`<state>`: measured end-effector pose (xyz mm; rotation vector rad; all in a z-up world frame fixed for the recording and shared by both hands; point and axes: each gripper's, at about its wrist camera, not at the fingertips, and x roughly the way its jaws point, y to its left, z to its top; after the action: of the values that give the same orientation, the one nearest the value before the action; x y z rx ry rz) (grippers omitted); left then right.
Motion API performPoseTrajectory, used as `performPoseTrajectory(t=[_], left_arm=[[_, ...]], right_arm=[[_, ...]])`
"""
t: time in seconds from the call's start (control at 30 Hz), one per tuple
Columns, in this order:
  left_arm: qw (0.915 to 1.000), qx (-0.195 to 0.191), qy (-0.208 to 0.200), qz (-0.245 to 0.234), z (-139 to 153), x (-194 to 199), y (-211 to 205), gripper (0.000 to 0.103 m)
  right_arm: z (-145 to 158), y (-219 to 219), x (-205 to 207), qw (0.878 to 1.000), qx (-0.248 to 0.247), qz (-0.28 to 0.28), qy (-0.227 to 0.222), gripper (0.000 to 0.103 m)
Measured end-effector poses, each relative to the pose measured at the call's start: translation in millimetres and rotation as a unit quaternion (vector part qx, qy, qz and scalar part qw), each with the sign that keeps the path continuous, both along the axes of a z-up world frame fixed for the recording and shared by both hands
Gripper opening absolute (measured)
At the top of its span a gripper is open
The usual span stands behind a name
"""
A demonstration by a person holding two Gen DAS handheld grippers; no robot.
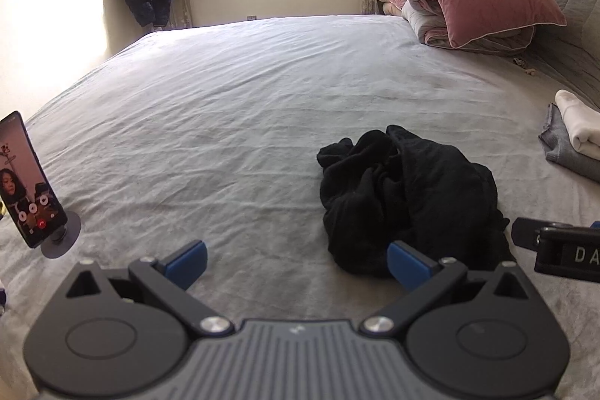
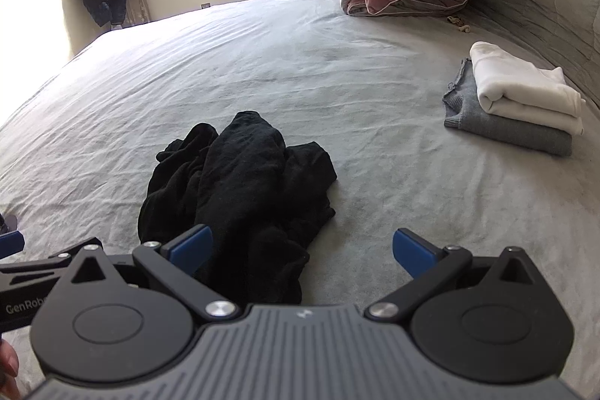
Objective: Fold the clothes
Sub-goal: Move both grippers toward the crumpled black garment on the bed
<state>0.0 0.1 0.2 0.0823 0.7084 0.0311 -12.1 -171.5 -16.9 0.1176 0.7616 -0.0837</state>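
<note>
Right wrist view: two folded clothes (image 2: 521,100) stacked; black garment (image 2: 240,182) apparently unfolded; right gripper (image 2: 302,250) and left gripper (image 1: 298,263) spread, empty.

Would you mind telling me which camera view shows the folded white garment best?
The right wrist view: the folded white garment shows whole, stacked on a folded grey one. The left wrist view catches only part of it, cut off at the frame's right edge.

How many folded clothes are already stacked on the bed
2, stacked at the bed's right side near the headboard: a white folded garment lying on top of a grey folded garment. The black garment is still crumpled. More could be hidden out of frame.
</note>
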Motion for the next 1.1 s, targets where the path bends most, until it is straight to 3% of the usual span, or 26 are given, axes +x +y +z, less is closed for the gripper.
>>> performPoseTrajectory(t=[0.2,0.57,1.1], left_arm=[[1.0000,-0.005,-0.003,-0.001,3.9,0.7,4.6,0.103],[1.0000,0.003,0.004,0.002,-1.5,3.0,1.7,0.103],[0.9997,0.015,0.017,0.003,-6.9,4.8,-2.5,0.103]], right_arm=[[-1.7,3.1,5.2,1.000,-0.001,0.004,-0.008,0.103],[3.6,14.2,3.5,0.998,-0.050,0.001,-0.032,0.103],[1.7,15.2,9.1,0.998,-0.053,0.000,-0.030,0.103]])
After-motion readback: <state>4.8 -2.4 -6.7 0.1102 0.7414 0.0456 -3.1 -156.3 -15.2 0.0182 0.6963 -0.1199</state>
